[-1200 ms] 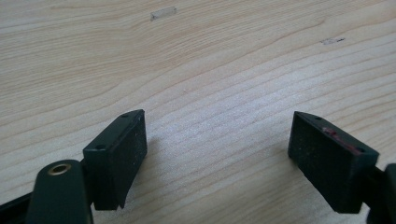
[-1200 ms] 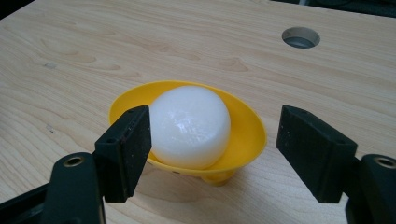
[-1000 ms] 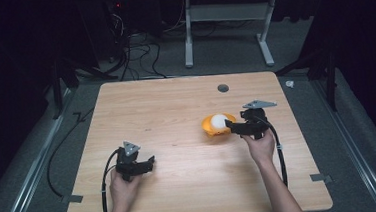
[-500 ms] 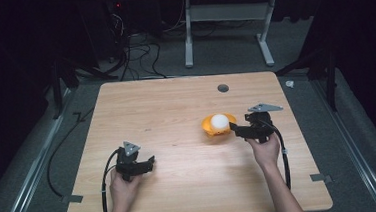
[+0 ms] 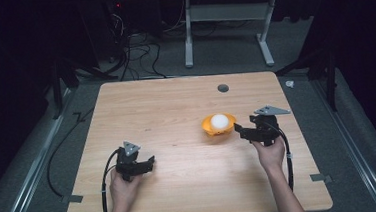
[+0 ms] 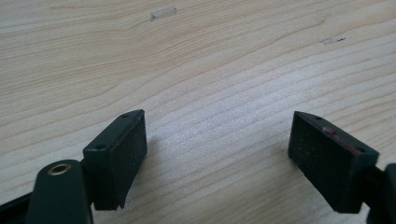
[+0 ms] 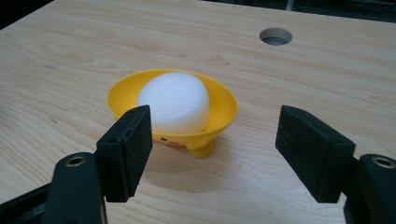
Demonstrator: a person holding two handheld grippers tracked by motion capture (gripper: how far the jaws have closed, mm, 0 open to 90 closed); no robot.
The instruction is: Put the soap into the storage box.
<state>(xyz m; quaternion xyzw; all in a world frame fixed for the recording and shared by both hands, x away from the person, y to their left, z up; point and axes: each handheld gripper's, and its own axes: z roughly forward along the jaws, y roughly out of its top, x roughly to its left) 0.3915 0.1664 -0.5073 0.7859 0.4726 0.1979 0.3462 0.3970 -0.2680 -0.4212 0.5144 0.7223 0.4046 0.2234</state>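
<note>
Yellow dish (image 7: 219,100) partly behind right gripper (image 7: 212,140)

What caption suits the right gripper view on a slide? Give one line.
Open right gripper faces a yellow dish holding a white soap bar on the wooden table.

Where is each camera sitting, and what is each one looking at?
High view: sits above the person's side, looks forward and down on the table; both forearms, the left gripper and the right gripper show.
Left gripper view: rides the left gripper, looks down at bare wood between its open jaws.
Right gripper view: rides the right gripper, looks at the yellow dish with the white soap between its open jaws.
Shared: the high and right gripper views both show the dish, the soap and the table's round hole.
</note>
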